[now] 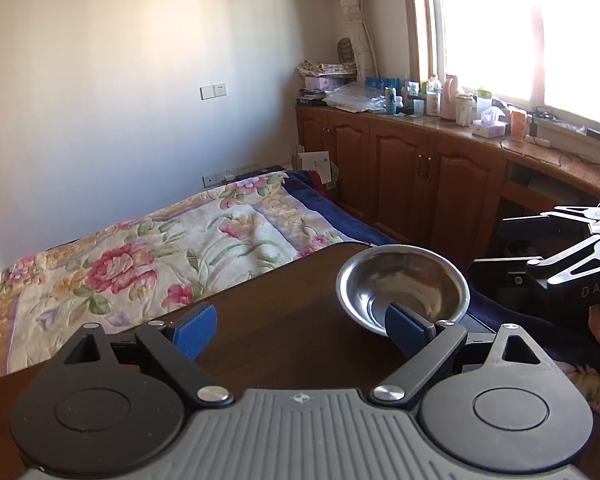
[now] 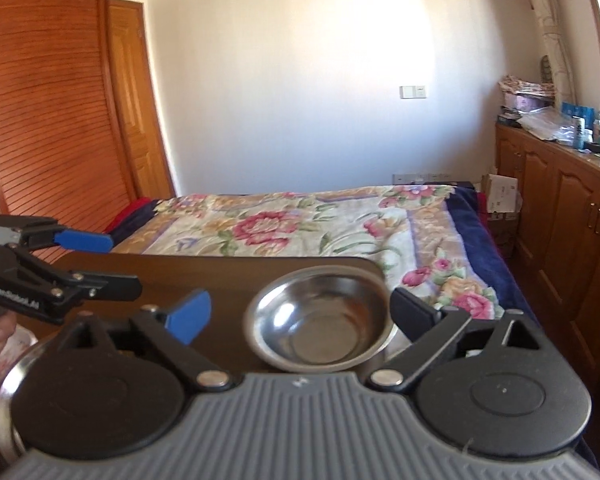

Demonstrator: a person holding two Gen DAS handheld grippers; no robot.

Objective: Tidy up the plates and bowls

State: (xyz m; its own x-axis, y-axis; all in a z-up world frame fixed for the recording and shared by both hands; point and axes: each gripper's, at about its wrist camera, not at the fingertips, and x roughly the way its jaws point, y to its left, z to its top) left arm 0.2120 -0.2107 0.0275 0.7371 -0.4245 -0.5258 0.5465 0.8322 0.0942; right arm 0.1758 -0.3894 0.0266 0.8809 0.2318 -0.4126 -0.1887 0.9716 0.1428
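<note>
Steel rim [image 2: 4, 396] (perhaps a plate) mostly hidden.

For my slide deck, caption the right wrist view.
Open right gripper facing a steel bowl on the dark table, floral bed behind.
</note>
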